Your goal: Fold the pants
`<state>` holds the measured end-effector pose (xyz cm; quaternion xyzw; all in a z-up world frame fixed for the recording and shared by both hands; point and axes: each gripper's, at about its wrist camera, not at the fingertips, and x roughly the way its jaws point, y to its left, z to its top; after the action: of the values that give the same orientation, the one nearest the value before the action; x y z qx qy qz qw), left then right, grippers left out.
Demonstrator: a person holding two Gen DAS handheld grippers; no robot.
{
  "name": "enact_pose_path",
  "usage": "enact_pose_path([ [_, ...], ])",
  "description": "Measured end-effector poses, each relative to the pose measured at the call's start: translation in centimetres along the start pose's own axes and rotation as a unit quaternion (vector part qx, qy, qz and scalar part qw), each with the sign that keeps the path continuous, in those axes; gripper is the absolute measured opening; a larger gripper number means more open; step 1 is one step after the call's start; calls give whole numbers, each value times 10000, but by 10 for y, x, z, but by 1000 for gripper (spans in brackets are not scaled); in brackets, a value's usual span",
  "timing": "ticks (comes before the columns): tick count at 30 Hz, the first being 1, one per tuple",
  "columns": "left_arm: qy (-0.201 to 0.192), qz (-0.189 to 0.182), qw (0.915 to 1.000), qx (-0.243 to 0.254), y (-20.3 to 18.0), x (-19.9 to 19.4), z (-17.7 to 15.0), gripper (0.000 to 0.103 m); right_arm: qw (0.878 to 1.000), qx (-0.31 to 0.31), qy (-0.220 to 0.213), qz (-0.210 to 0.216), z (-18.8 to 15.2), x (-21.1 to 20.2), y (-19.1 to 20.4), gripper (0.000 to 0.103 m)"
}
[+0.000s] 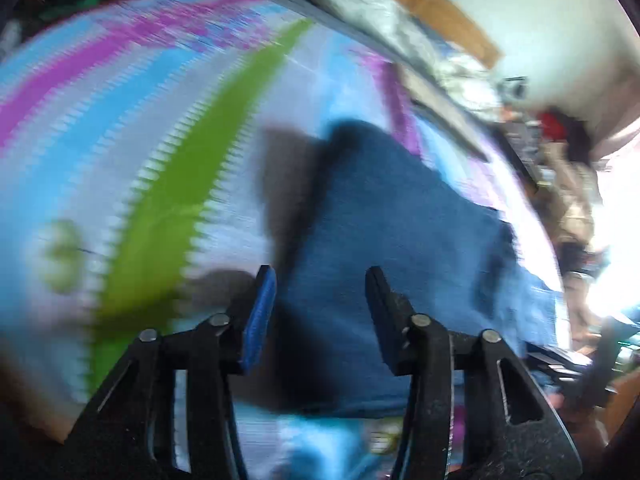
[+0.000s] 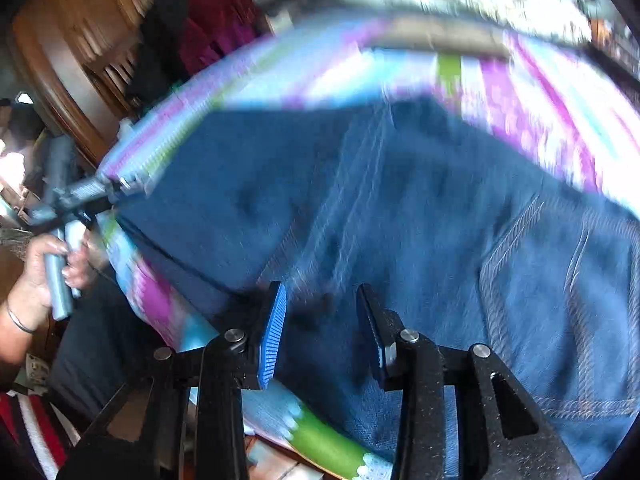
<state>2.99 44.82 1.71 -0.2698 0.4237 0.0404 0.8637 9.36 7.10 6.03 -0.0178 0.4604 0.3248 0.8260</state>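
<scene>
Both grippers, left (image 1: 320, 312) and right (image 2: 322, 328), fingers open and empty above the jeans (image 2: 400, 220) spread flat on the striped bedsheet (image 1: 120, 140), ready for folding.

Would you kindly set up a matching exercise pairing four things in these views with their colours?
Things:
1. pants
2. bedsheet
3. left hand-held gripper pads
4. cupboard

Colours:
A. brown wood
B. striped blue, magenta and green
C. dark blue denim
D. bright blue on black fingers

Pairs: 1-C, 2-B, 3-D, 4-A
</scene>
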Motion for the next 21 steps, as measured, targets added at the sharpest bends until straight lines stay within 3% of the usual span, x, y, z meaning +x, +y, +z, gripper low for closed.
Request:
enact_pose_path([
  [1, -104, 107, 9999, -65, 1, -5, 2, 52, 9997, -35, -190, 148, 13, 0, 6, 43],
  [3, -359, -813, 9950, -455, -1, -12, 9, 54, 9975, -81, -375, 593, 45, 9, 19, 43],
  [5, -397, -1461, 9871, -525, -15, -12, 8, 55, 9920, -198, -455, 1161, 86, 42, 39, 43],
  [6, -407, -1578, 9855, -463, -20, -11, 4, 55, 9883, -237, -436, 1445, 108, 62, 54, 43],
  [9, -312, -1345, 9900, -289, -26, 2, -7, 55, 9837, -498, 13, 1726, 151, 126, 95, 43],
  [12, -131, -1330, 9899, -468, -12, 13, -22, 53, 9783, -521, 384, 1970, 175, 191, 118, 31],
  [14, -362, -1589, 9852, -533, -4, 11, -27, 51, 9814, -632, 633, 1696, 185, 234, 126, 26],
  [16, -387, -1808, 9791, -850, 6, 14, -25, 46, 9858, -671, 949, 1214, 183, 272, 128, 0],
  [18, -372, -1910, 9746, -1109, 17, 18, -22, 32, 9865, -394, 837, 1349, 190, 279, 125, 0],
  [19, -379, -1933, 9732, -1186, 22, 20, -23, 19, 9891, -399, 767, 1194, 194, 279, 128, 0],
  [20, -361, -1985, 9694, -1396, 31, 23, -25, 5, 9938, -486, 648, 766, 197, 276, 130, 0],
  [21, -319, -2015, 9665, -1558, 38, 25, -25, 1, 9962, -509, 585, 395, 201, 271, 130, 0],
])
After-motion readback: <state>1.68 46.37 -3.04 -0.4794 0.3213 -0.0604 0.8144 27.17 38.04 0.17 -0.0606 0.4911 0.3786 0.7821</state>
